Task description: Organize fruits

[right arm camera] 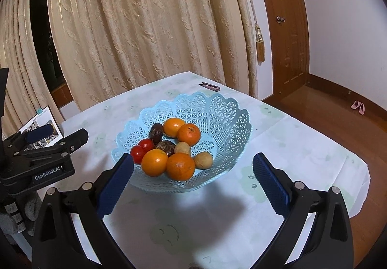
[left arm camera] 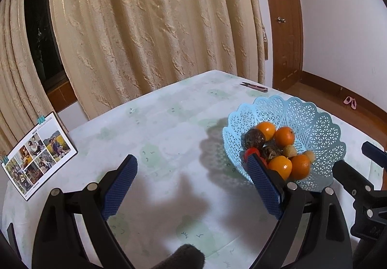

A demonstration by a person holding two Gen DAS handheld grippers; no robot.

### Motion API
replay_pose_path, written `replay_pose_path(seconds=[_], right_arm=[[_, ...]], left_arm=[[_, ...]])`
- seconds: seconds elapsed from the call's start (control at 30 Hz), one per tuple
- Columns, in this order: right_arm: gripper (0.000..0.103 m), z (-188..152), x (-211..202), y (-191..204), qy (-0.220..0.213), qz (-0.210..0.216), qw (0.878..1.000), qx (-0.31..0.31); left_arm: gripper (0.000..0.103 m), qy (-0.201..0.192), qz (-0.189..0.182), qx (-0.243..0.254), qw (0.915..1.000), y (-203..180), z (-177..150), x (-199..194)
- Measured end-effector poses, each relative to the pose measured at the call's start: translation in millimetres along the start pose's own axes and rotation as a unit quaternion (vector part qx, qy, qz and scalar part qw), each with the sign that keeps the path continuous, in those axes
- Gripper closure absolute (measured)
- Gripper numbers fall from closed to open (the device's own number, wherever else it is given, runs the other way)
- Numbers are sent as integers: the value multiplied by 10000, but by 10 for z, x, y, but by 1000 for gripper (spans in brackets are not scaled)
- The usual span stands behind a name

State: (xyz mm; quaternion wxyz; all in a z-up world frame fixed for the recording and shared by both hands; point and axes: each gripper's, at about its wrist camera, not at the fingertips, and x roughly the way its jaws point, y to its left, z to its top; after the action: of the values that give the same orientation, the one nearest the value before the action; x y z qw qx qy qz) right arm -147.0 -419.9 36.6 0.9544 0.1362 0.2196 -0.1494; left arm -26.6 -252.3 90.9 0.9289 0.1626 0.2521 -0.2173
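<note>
left tool (left arm camera: 191, 172) wide, empty; right tool (right arm camera: 193, 172) wide, empty; fruits (right arm camera: 169, 148) in basket (right arm camera: 225, 109)

Fruits (right arm camera: 169, 148) in basket (right arm camera: 225, 119), snips (right arm camera: 210, 86) behind.

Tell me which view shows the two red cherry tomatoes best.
Right wrist view: both small round red cherry tomatoes sit unobstructed in the light-blue lattice plastic basket. In the left wrist view, a blue tong pad mostly hides them.
</note>
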Motion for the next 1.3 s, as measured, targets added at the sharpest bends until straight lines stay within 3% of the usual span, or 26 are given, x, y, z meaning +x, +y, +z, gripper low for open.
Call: replay_pose_path(seconds=[1.3], right_arm=[[3,-79,22,161,-126,-450,9974,-550]], left_arm=[[9,-81,90,402,9991,-250,-78,-39]])
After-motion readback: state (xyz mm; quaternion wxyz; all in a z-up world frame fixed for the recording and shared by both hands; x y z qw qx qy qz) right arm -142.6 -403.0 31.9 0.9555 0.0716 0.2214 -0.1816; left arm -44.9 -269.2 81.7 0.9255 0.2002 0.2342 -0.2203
